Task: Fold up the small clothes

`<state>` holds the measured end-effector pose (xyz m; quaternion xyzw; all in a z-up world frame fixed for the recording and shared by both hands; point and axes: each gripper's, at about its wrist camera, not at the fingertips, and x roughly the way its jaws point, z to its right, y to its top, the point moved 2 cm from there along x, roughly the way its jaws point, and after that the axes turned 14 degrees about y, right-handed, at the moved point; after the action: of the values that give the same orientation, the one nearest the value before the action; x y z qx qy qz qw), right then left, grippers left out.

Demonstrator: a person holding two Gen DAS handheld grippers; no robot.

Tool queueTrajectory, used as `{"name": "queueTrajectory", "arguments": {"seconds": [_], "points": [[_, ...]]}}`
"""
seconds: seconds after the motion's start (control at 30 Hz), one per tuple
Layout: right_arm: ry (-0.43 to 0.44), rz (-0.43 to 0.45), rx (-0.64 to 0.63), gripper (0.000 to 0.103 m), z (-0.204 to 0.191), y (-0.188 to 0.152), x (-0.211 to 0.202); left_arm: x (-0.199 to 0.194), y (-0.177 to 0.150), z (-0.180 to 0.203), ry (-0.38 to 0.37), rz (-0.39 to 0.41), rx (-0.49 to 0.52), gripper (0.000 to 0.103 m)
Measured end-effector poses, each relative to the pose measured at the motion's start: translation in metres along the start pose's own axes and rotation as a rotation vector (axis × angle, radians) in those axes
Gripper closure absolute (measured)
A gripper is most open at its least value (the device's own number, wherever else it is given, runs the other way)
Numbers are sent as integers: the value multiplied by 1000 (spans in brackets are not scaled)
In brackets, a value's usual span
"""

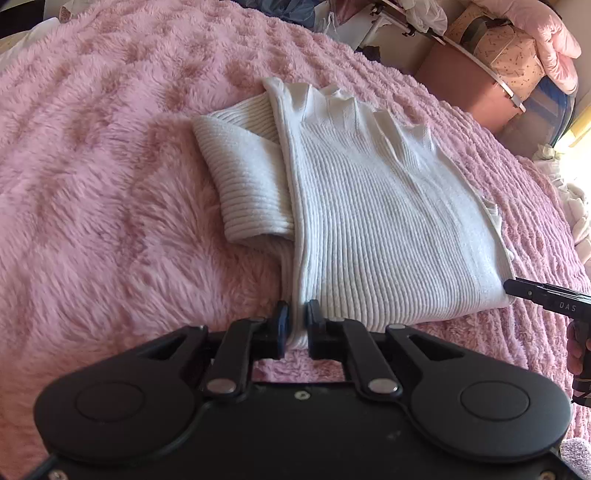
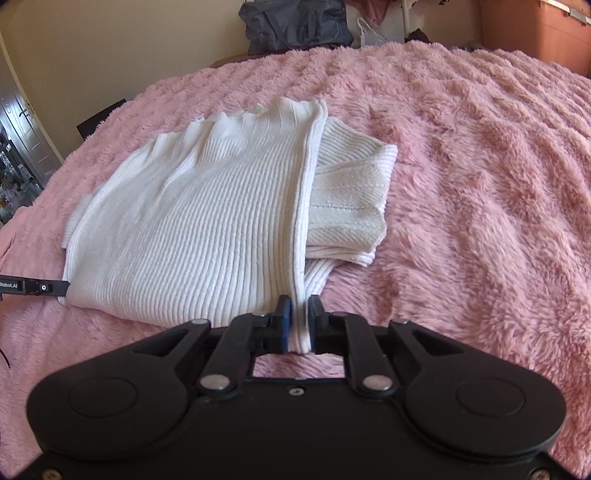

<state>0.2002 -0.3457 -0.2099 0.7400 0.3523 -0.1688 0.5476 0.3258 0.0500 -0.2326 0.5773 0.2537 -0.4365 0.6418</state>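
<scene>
A white ribbed sweater (image 1: 369, 221) lies folded lengthwise on a pink fluffy blanket (image 1: 110, 221), with a sleeve (image 1: 240, 177) tucked under and sticking out on its left. My left gripper (image 1: 297, 314) is shut on the sweater's near left corner, and the knit fills the gap between the pads. In the right wrist view, the right gripper (image 2: 300, 308) pinches the near right corner of the sweater (image 2: 203, 221), beside the other folded sleeve (image 2: 347, 192). Each gripper also shows at the edge of the other's view: the right gripper (image 1: 513, 287) and the left gripper (image 2: 64, 286).
The blanket (image 2: 480, 184) covers the whole bed. Beyond the far edge stand brown boxes (image 1: 461, 74), a patterned storage bag (image 1: 513, 55) and a dark bag (image 2: 295, 26). A hand (image 1: 576, 350) holds the right gripper's grip. White cloth (image 1: 580, 206) lies at the right edge.
</scene>
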Motion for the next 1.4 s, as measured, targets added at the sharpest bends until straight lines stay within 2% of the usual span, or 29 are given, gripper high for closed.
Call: {"name": "queueTrajectory", "arguments": {"seconds": [0.03,0.07,0.1,0.2,0.23,0.3,0.33,0.4,0.47,0.5,0.53,0.6,0.67,0.83,1.03,1.2,1.3,1.4], "points": [[-11,12,-14,52,-7,3,-5,-6,2,0,-7,12,3,85],[-18,34,-45,43,-16,6,-12,-12,4,0,-6,22,4,69],[-24,44,-91,36,-27,9,-17,-19,6,0,-3,38,5,66],[-62,26,-227,30,-63,20,-25,-36,16,-1,-6,78,17,65],[-80,15,-276,21,-76,22,-23,-40,20,-3,-4,86,18,64],[-152,8,-424,9,-108,19,-17,-45,33,-6,24,102,27,63],[-196,19,-521,9,-125,16,-12,-46,41,-10,43,109,28,63],[-226,25,-724,9,-158,6,-1,-45,58,-19,58,123,6,62],[-214,-24,-812,14,-185,0,13,-42,77,-31,59,133,-33,62],[-181,-56,-812,25,-196,0,21,-40,88,-36,60,138,-50,62],[-138,-94,-792,42,-205,0,27,-37,98,-41,59,143,-71,62],[-43,-154,-743,57,-222,-2,43,-29,118,-52,36,142,-107,62],[-15,-171,-745,57,-237,-11,60,-17,135,-59,-6,130,-138,62],[-38,-169,-838,58,-265,-34,89,15,163,-64,-58,100,-128,62],[-76,-184,-913,63,-276,-46,113,53,174,-65,-118,78,-129,61],[-153,-160,-1024,64,-286,-55,124,76,180,-63,-172,48,-133,60],[-169,-153,-1037,63,-287,-57,128,90,184,-61,-164,20,-124,60],[-190,-144,-1052,63,-284,-55,134,102,183,-61,-214,-21,-142,60]]}}
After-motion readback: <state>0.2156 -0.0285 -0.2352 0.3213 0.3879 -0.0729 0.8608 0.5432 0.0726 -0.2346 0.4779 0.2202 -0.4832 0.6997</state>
